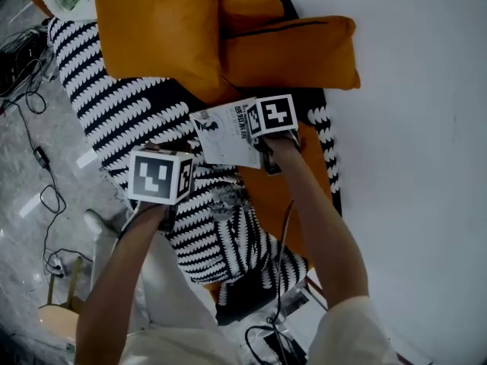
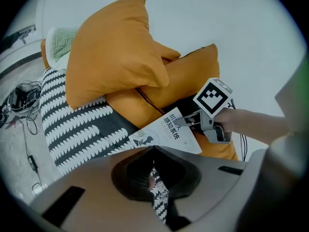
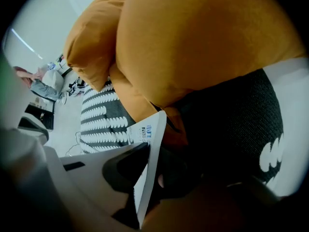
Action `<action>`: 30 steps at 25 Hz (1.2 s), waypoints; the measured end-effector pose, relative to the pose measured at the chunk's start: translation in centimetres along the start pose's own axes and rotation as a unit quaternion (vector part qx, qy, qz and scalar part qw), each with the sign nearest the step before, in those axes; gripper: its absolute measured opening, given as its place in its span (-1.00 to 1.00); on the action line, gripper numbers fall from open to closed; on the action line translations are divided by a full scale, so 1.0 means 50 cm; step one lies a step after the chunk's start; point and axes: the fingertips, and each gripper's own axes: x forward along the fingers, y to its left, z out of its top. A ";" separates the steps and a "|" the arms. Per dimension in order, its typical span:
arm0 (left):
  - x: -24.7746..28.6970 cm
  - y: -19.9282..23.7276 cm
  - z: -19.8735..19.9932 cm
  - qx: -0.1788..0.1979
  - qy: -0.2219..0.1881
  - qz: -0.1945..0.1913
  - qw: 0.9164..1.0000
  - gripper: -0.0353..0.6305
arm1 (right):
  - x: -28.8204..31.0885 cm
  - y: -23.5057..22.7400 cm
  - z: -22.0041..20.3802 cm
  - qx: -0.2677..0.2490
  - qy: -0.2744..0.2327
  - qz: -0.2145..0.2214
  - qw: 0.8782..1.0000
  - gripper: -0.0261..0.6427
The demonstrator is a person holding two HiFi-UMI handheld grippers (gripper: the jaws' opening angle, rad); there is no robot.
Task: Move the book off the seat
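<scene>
Right gripper (image 3: 146, 178): clamped on thin white paperback book (image 1: 223, 135), three o'clock edge.
Left gripper (image 2: 153, 151): closed, empty.
Lift: I go slow, level.

- Left gripper (image 2: 153, 151): jaws met at their tips, with nothing between them.
- Right gripper (image 2: 187, 123): jaws were clamped on the top edge of the book (image 2: 166, 137).
- The book rested over the black-and-white cover (image 2: 72, 124), just beside the lower of two stacked orange cushions (image 2: 116, 47).
</scene>
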 end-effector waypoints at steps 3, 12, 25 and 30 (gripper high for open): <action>-0.004 0.002 -0.011 -0.001 -0.007 -0.012 1.000 -0.89 | -0.013 0.019 -0.002 -0.015 -0.014 -0.012 1.000 -0.72; -0.048 0.014 -0.058 0.008 -0.013 -0.012 1.000 -0.89 | -0.052 0.114 -0.030 -0.025 -0.069 -0.013 0.997 -0.78; -0.208 0.099 -0.087 -0.010 -0.028 0.023 0.999 -0.89 | -0.114 0.278 -0.076 -0.079 -0.100 -0.037 0.991 -0.78; -0.265 0.137 -0.133 -0.028 -0.045 0.037 0.998 -0.89 | -0.134 0.356 -0.102 -0.094 -0.101 -0.022 0.990 -0.78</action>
